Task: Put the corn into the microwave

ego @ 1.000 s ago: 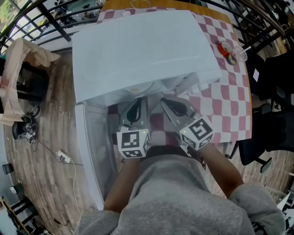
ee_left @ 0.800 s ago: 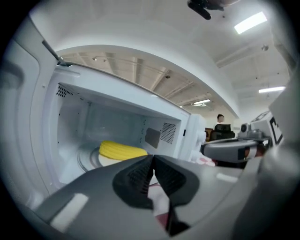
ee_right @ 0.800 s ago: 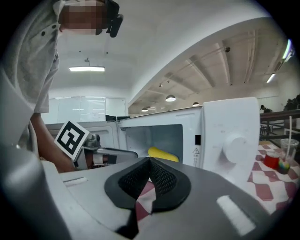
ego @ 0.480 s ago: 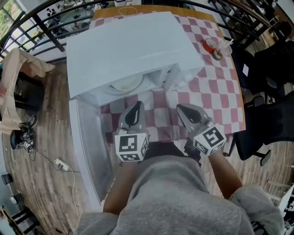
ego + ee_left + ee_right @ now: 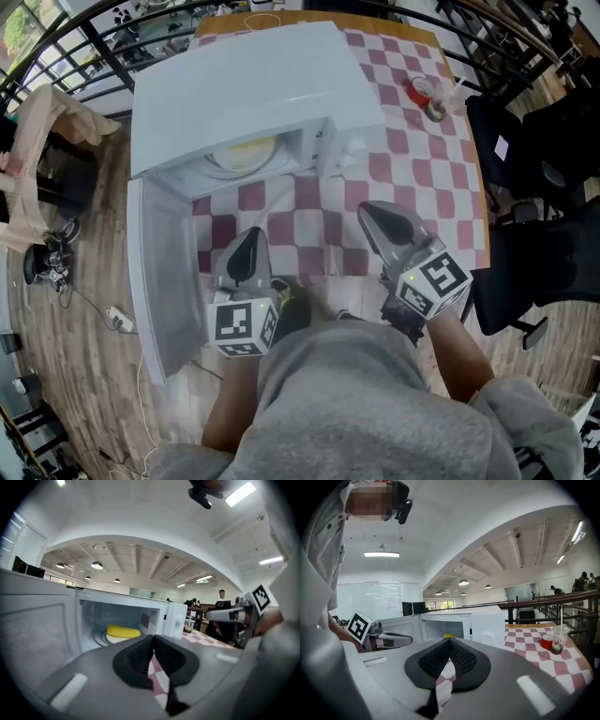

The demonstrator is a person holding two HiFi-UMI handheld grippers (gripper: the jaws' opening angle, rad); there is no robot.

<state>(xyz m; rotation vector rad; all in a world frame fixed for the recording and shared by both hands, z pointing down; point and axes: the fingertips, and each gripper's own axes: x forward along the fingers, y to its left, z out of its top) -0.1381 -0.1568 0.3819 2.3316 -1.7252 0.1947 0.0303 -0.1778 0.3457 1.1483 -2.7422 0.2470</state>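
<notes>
Fingers [image 5: 136,660] pressed together on nothing, hovering grey left gripper [image 5: 246,251] and grey right gripper [image 5: 377,217] before the open white microwave [image 5: 244,94], yellow corn cob [image 5: 123,631] already lying inside, only closing its hinged door [image 5: 155,272] probably remaining.

Yellow corn [image 5: 123,631] on the turntable inside the open white microwave [image 5: 244,94].
</notes>
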